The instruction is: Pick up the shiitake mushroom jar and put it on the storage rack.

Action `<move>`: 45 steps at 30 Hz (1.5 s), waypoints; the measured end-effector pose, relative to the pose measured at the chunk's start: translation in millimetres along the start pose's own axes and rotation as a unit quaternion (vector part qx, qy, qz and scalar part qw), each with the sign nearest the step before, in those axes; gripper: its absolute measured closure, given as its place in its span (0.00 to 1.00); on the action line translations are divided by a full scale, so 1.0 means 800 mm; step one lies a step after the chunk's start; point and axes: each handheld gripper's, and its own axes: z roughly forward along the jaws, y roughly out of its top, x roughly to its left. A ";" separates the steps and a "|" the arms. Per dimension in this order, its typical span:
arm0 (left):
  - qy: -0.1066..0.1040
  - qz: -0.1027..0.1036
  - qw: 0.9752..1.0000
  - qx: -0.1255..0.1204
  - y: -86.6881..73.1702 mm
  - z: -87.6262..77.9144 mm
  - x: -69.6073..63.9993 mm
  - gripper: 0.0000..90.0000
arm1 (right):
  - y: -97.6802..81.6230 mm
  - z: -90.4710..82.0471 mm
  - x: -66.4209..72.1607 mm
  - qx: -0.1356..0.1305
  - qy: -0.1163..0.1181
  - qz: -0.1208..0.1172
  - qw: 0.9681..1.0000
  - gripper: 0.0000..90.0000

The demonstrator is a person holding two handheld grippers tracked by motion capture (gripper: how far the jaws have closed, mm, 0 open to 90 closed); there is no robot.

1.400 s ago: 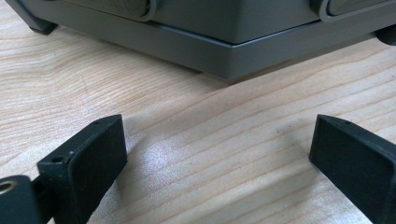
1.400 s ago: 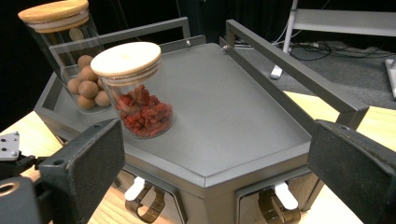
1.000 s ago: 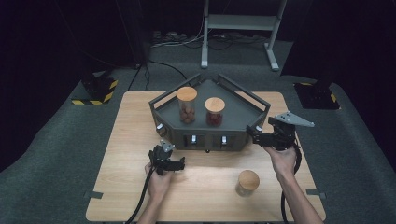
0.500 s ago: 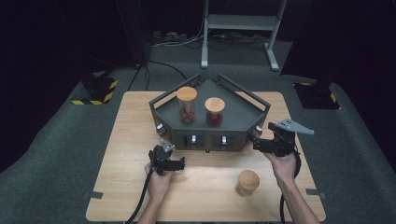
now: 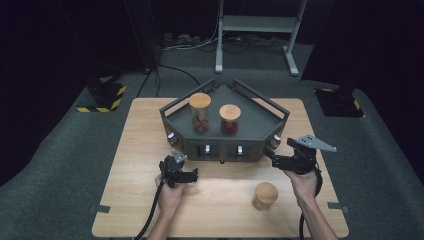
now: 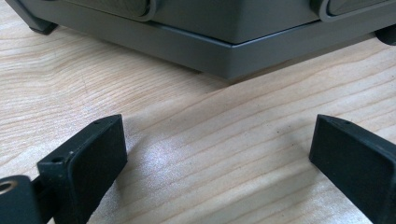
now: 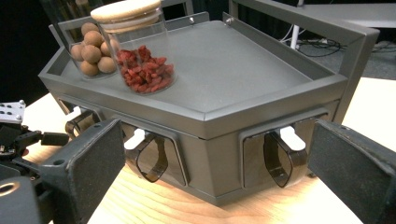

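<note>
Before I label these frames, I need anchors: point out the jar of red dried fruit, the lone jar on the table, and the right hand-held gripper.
Jar of red dried fruit (image 7: 145, 70), right gripper view, glass side.
Lone jar (image 5: 265, 192), high view, wooden lid.
Right hand-held gripper (image 5: 270, 154), high view, between fingertips.

This is a recording lab or test studio rather than a home or kitchen. A single light wooden table (image 5: 150, 150) stands on grey carpet (image 5: 60, 165) in a room hung with black curtains (image 5: 60, 40), lit from above while everything around stays dark. Well beyond the tongs, past the dark grey angular metal tray stand (image 5: 270, 107), a white metal equipment frame (image 5: 260, 22) rises from the floor with loose cables (image 5: 192, 42) bunched at its foot. Far to either side of the tongs, black floor bases marked with yellow-and-black hazard tape (image 5: 102, 97) sit on the carpet. Strips of grey tape (image 5: 97, 209) mark the table's near corners.
</note>
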 end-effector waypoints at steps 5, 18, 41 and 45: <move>0.000 0.000 1.000 0.000 0.000 0.000 0.000 0.04 | -0.007 -0.002 -0.002 -0.002 -0.001 0.000 1.000 0.04; 0.000 0.001 1.000 0.001 0.000 0.000 0.000 0.04 | -0.031 -0.006 -0.004 -0.001 0.013 0.009 1.000 0.04; 0.000 -0.001 1.000 -0.001 0.000 0.000 0.000 0.04 | -0.071 -0.013 0.005 0.000 0.046 0.003 0.999 0.04; 0.000 -0.001 1.000 -0.001 0.000 0.000 0.000 0.04 | -0.080 -0.015 0.009 0.004 0.055 -0.001 0.998 0.04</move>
